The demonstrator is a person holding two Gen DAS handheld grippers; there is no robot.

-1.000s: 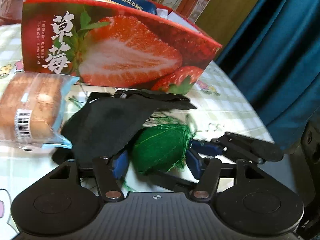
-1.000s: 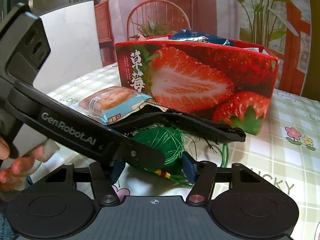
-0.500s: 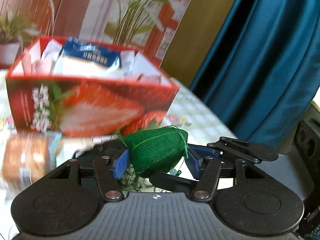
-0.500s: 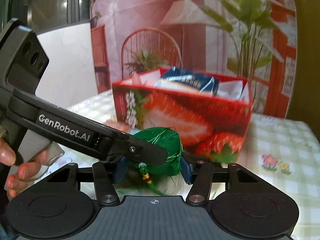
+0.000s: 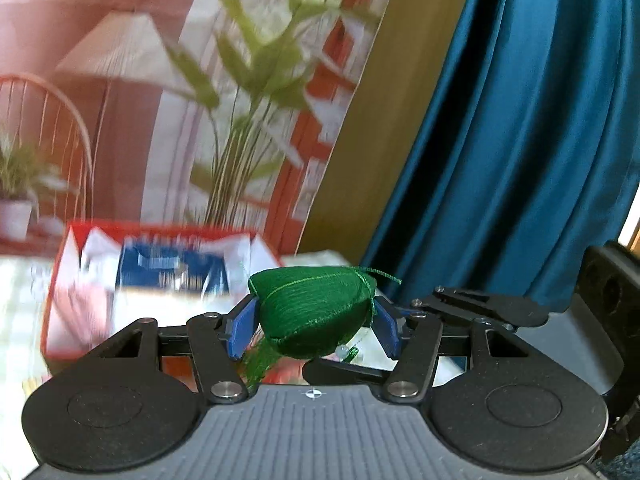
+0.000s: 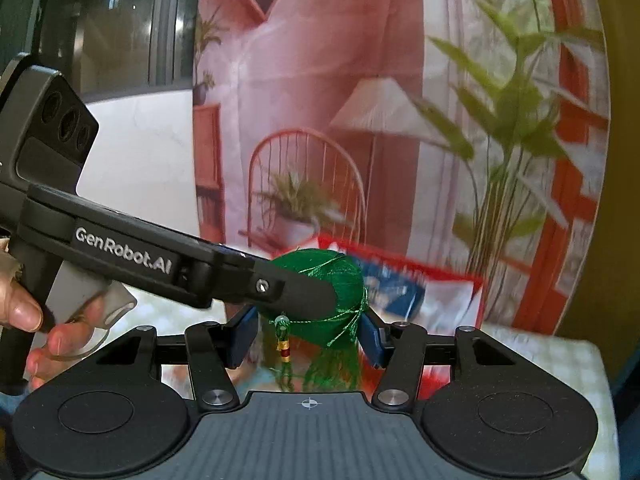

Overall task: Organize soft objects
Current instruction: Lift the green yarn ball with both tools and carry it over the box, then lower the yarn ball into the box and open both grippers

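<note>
Both grippers pinch one soft green thread-wound pouch (image 5: 316, 312) with a beaded tassel, carried in the air. The left gripper (image 5: 314, 330) clamps its flanks with blue pads; the right gripper (image 6: 306, 334) does likewise, crossing from the side. The pouch's long axis lies crosswise between the left gripper's pads. The open red strawberry-printed cardboard box (image 5: 64, 264), already part-filled with packets, sits on the checked table (image 6: 560, 356) ahead and below; its near rim is the edge to clear, and free space inside looks limited.
</note>
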